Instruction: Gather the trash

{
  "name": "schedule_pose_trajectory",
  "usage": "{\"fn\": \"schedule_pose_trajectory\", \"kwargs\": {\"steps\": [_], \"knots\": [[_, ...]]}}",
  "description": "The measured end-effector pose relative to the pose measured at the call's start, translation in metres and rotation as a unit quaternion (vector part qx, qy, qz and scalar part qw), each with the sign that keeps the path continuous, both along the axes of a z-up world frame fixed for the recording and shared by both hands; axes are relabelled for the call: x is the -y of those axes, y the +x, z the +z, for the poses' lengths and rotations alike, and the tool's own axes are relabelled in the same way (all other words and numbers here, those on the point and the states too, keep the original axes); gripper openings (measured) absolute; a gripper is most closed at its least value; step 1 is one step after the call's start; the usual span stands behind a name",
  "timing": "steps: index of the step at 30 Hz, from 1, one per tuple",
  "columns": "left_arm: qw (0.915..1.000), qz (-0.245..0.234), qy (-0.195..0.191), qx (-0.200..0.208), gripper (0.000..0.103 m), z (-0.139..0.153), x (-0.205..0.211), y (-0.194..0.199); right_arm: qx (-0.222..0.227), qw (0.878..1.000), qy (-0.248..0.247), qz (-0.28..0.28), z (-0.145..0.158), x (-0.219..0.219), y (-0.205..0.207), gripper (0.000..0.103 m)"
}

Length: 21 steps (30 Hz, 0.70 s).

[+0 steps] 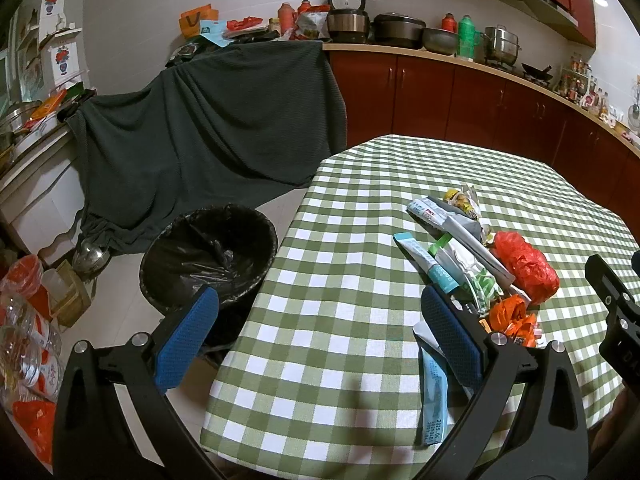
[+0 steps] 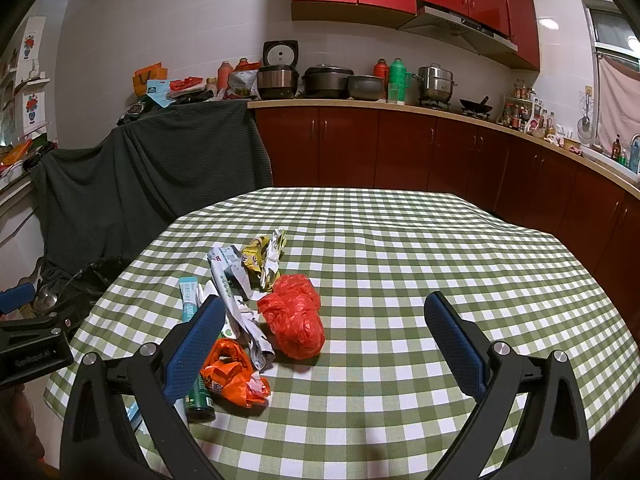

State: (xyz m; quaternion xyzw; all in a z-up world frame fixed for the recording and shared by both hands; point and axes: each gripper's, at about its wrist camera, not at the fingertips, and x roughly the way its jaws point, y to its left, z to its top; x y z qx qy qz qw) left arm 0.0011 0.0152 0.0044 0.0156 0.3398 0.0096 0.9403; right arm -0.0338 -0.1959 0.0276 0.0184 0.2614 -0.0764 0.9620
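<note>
On my left the black-lined bin [image 1: 208,256] stands on the floor just beside the table [image 1: 320,360], looking empty. My left claw [image 1: 320,344] hangs released, holding nothing. The trash pile [image 2: 260,300] still lies on the table, uncollected; my right claw [image 2: 326,340] gapes, empty, over the red bag [image 2: 294,322].

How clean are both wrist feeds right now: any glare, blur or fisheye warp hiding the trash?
Left wrist view: sharp centre, strong fisheye bending of the counter, black corners; the bin liner is dark with small glints. Right wrist view: even indoor light, the red plastic bag is crisp, soft finger shadows fall on the checked tablecloth, and the window at right is blown out.
</note>
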Motion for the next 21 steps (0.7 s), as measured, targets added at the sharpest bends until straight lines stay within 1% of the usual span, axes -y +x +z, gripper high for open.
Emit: {"fn": "schedule_pose_trajectory", "kwargs": {"steps": [9,16,19,21], "knots": [[0.9999,0.004,0.003,-0.009,0.099,-0.005,-0.003,-0.001,-0.004,1.0,0.001,0.001,-0.001,-0.003,0.001,0.097],[0.9994,-0.003,0.002,-0.034,0.099,-0.017,0.001,-0.004,-0.019,1.0,0.003,0.006,-0.011,-0.003,-0.001,0.097],[0.9991,-0.012,0.002,-0.04,0.094,-0.021,0.007,-0.009,-0.025,1.0,0.004,0.007,-0.015,-0.001,-0.003,0.097],[0.9988,-0.02,0.004,-0.044,0.086,-0.023,0.011,-0.013,-0.028,1.0,0.006,0.008,-0.018,0.003,-0.005,0.097]]}}
